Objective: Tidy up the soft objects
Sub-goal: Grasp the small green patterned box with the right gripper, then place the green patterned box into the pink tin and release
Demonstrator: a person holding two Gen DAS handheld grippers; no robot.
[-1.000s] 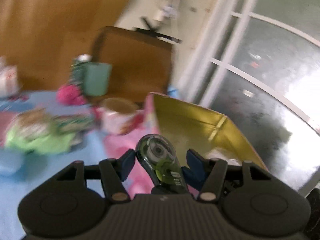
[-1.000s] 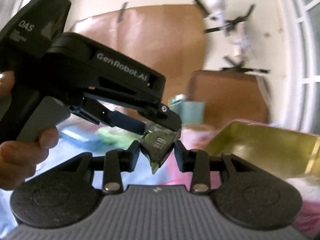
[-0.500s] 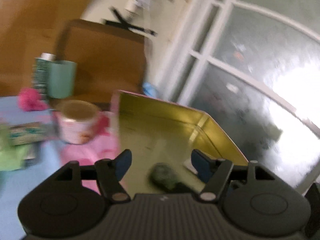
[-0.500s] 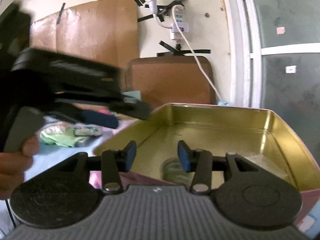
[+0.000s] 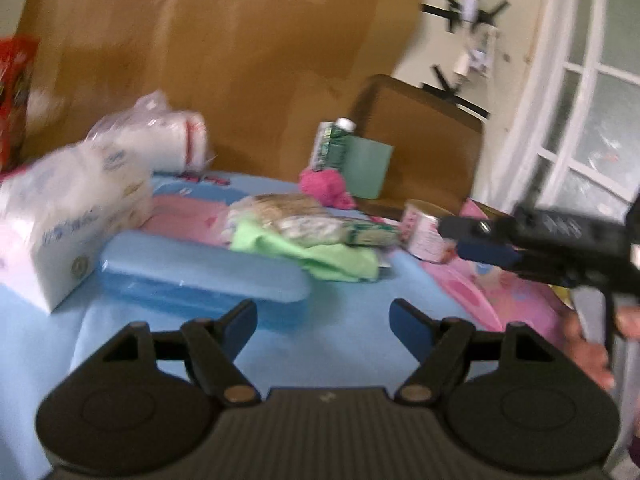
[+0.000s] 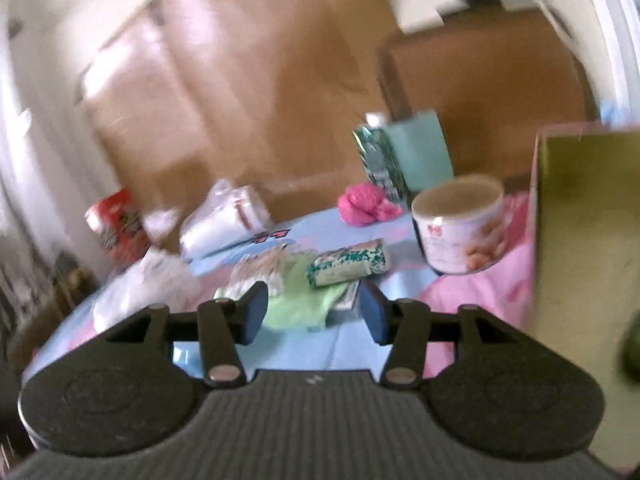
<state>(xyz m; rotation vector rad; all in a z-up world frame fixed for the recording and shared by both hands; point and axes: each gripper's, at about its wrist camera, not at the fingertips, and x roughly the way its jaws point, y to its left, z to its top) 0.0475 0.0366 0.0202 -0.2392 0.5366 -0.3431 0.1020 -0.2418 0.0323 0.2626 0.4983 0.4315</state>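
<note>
Looking over the blue cloth (image 5: 340, 332) with both tools empty: the left gripper (image 5: 323, 320) and right gripper (image 6: 313, 312) each stand with jaws apart, having just been opening, and nothing sits between either pair.

Landmark: the green cloth (image 5: 320, 256), lying mid-table.
- Green cloth: crumpled and limp, so I judge it light. It should bunch under a pinch, so I would take a raised fold at its near edge.
- Plastic-wrapped packet (image 5: 280, 212) rests on top of it. The film probably crinkles and slips; grip across its narrow end.
- Green-and-white printed pack (image 6: 348, 262) lies just right of it. Print too blurred to read.
- Pink fluffy bundle (image 6: 366, 204) sits behind it, soft-looking and squashable.
- Tissue pack (image 5: 68, 232) stands well left of it. It carries blue lettering, which I cannot make out.
- Round tin (image 6: 460, 228) and gold tin box (image 6: 580, 240) lie to the right of it, both rigid.
</note>
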